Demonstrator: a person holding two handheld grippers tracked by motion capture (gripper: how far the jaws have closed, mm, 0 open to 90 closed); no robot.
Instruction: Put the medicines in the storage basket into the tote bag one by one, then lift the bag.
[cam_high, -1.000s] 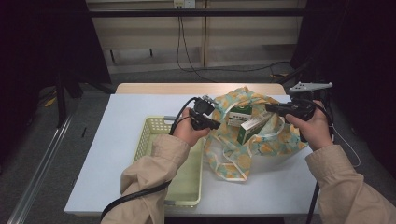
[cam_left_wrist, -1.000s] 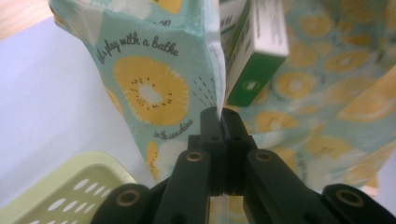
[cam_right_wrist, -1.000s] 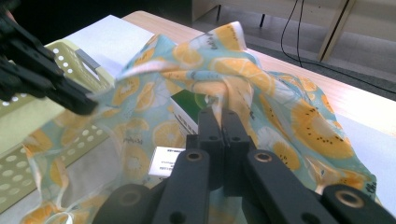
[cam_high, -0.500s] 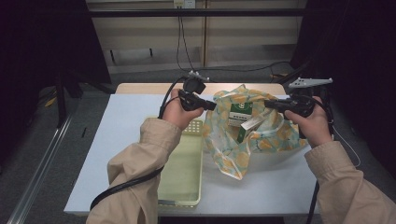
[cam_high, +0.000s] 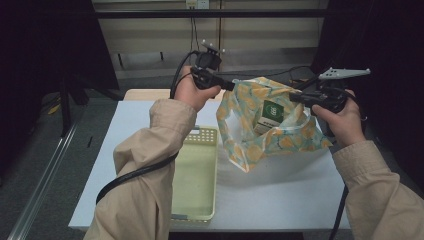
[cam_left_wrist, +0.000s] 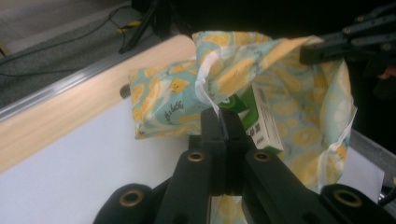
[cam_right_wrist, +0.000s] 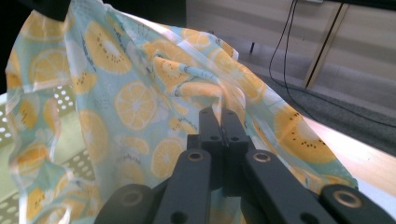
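A white table (cam_high: 280, 200) carries a pale-green basket (cam_high: 196, 175) near its left edge.

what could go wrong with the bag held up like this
The left gripper and right gripper each pinch only a thin edge of the fruit-print bag, so the film may slip free or tear. The green and white carton leans at the open mouth and might tip out onto the table. The bag hangs beside the yellow-green basket, not over it, so anything falling would likely miss it.
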